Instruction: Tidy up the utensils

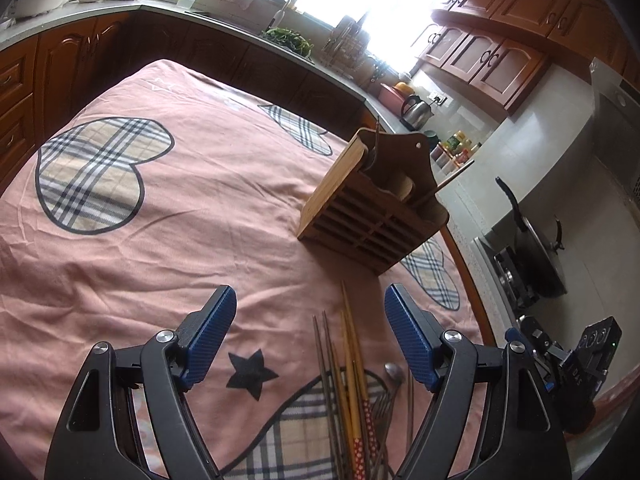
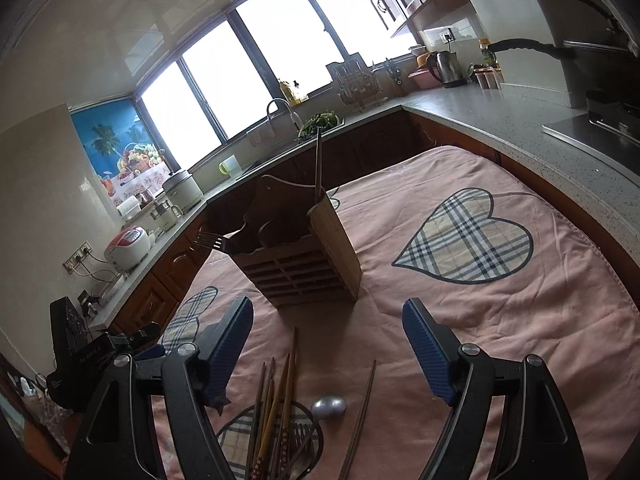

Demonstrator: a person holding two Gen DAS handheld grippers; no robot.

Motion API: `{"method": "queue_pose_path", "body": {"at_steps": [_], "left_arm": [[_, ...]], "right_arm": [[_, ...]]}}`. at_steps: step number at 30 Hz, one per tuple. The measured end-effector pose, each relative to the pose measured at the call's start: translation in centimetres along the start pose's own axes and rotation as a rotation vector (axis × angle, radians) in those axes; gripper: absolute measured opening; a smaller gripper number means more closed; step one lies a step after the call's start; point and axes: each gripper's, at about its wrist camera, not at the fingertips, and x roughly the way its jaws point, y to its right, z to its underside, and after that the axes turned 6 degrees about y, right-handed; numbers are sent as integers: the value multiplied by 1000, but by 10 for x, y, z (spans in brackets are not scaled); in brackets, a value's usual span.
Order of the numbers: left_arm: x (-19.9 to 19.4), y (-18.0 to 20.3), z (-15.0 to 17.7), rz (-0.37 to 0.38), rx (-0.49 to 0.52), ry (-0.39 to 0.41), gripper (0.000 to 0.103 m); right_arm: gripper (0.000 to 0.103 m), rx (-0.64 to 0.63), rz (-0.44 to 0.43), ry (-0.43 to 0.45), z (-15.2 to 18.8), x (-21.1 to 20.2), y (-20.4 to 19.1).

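Both claws spread wide, nothing between the pads. Left claw (image 1: pixel 308 300) hovering over pink cloth (image 1: pixel 160 240) on the counter; right claw (image 2: pixel 328 312) likewise, above the near part of the cloth.

Loose utensil pile (image 1: pixel 352 392) lying on the cloth just near of the left claw's fingers: wooden chopsticks, thin metal chopsticks, fork tines, a metal spoon (image 1: pixel 394 372). Lower ends of the pile cut off by the frame edge. Fork count hard to make out; tines tangled under the chopsticks.

Same pile in the right wrist view, low between the fingers; spoon bowl (image 2: pixel 329 407) just right of it, one dark chopstick (image 2: pixel 360 412) lying apart on the right, its near end cut off.

Wooden utensil holder (image 1: pixel 372 216) upright on the cloth, far of the pile, slatted front facing the cameras. Already holding one chopstick (image 2: pixel 318 164), leaning, and a fork (image 2: pixel 208 242) with tines poking out at the left side in the right wrist view. Holder's inner compartments hidden; which slot holds what cannot be told.

Windows blown out white; kettle (image 1: pixel 418 110) on the far worktop.
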Motion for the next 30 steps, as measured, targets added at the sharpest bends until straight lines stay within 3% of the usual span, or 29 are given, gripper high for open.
{"method": "queue_pose_path", "body": {"at_steps": [16, 19, 23, 30], "left_arm": [[36, 24, 29, -89, 153, -166, 78], [46, 27, 32, -102, 179, -188, 75], [63, 29, 33, -124, 207, -227, 63], [90, 31, 37, -137, 242, -282, 54]], "right_arm": [[76, -15, 36, -171, 35, 27, 10], [65, -21, 47, -216, 41, 38, 12], [56, -35, 61, -279, 50, 56, 13], [42, -60, 92, -343, 57, 79, 17]]}}
